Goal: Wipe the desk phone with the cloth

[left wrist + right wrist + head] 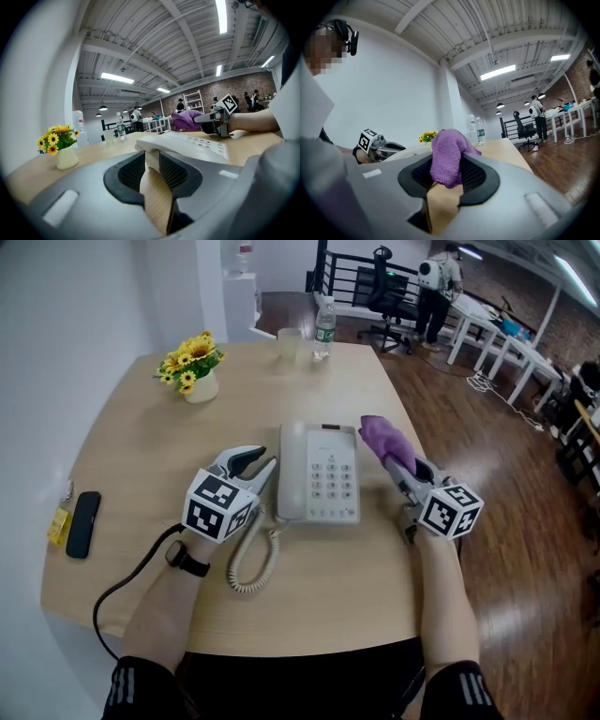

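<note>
The desk phone (319, 472) has the left gripper (255, 465) just beside its left edge and the right gripper (392, 457), cloth (382, 439) between its jaws, just beside its right edge. A cup (290, 343) and a bottle (323, 329) stand behind the phone, a flower vase (195, 371) behind it to the left, and the coiled cord (253, 563) before its left corner.

Bright ceiling strip-lights — perhaps fisheye-warped edges

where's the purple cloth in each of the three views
Head view: the cloth is right of centre, beside the phone's right edge.
Left gripper view: the cloth is right of centre, beyond the phone.
Right gripper view: the cloth is at the centre, pinched between the jaws.
Shared landmark: the yellow flowers show in all three.
</note>
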Demonstrator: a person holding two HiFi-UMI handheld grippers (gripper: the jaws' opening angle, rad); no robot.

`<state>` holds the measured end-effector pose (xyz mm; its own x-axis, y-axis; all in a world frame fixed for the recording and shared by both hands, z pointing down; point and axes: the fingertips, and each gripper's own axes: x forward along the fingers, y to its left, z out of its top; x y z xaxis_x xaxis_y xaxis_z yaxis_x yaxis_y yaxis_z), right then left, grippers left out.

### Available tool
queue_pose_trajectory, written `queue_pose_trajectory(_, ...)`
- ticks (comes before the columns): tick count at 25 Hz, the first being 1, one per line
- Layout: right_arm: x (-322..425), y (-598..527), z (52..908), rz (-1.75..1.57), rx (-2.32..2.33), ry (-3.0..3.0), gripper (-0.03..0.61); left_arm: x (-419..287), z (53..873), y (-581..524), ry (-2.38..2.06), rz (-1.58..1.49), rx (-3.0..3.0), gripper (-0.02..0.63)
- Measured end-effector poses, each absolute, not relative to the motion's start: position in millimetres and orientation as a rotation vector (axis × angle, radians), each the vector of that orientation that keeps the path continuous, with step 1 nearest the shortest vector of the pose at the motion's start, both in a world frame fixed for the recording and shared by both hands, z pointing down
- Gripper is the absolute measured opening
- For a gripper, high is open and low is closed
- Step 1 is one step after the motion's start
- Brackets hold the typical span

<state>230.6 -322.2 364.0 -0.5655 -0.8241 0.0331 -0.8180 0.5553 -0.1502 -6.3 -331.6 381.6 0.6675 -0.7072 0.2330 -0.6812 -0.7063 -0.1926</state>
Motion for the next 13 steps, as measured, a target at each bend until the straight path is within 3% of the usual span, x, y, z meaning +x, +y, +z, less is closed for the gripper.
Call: queue_pose_trajectory(13,227.7,-323.7,360.7,-0.18,-1.444,2.781,0.127,-5.8,380.7,-332.9,1.168,-0.437,-2.788,0.087)
